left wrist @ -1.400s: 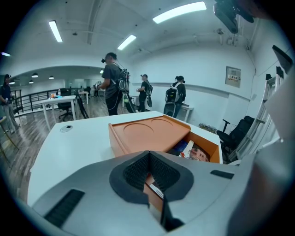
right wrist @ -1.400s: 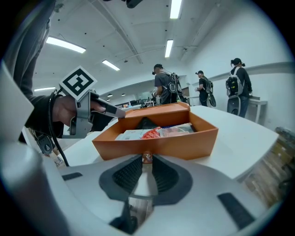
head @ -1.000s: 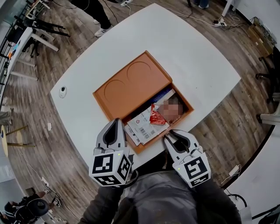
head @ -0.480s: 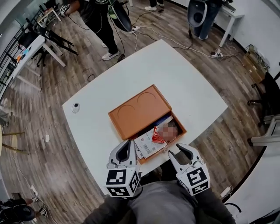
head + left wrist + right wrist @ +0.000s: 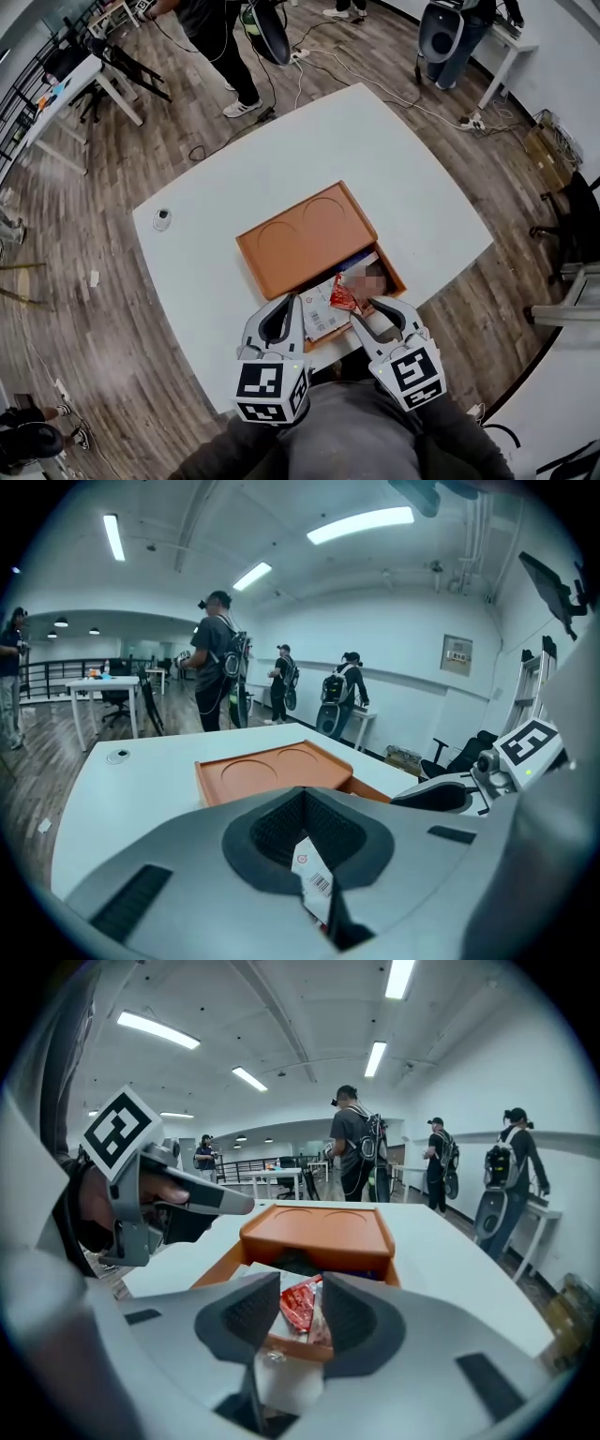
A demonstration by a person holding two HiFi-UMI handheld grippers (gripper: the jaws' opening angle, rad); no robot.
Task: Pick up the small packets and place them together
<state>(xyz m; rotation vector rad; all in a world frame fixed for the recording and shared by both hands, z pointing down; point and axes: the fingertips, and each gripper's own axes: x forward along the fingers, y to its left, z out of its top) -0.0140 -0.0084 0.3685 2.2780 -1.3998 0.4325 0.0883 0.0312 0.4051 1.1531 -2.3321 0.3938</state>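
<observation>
Seemingly, lid [image 5: 302,239] half over box [image 5: 394,272] of packets [image 5: 323,309]

Packets [image 5: 342,298] lie in box [image 5: 395,271] on table [image 5: 375,141].

One white worktop [image 5: 412,178] carries one orange box [image 5: 392,271], one orange lid [image 5: 300,239], one red packet [image 5: 342,298], at least one white barcoded packet [image 5: 321,316] and one small round disc [image 5: 162,218], with two tools, the left tool [image 5: 286,309] and the right tool [image 5: 380,311], and four people [image 5: 217,658] standing beyond

Crumpled red packet [image 5: 342,298] lay atop flat white barcoded packets [image 5: 317,317], between the left tongs [image 5: 291,305] and right tongs [image 5: 375,309], near their tips.
</observation>
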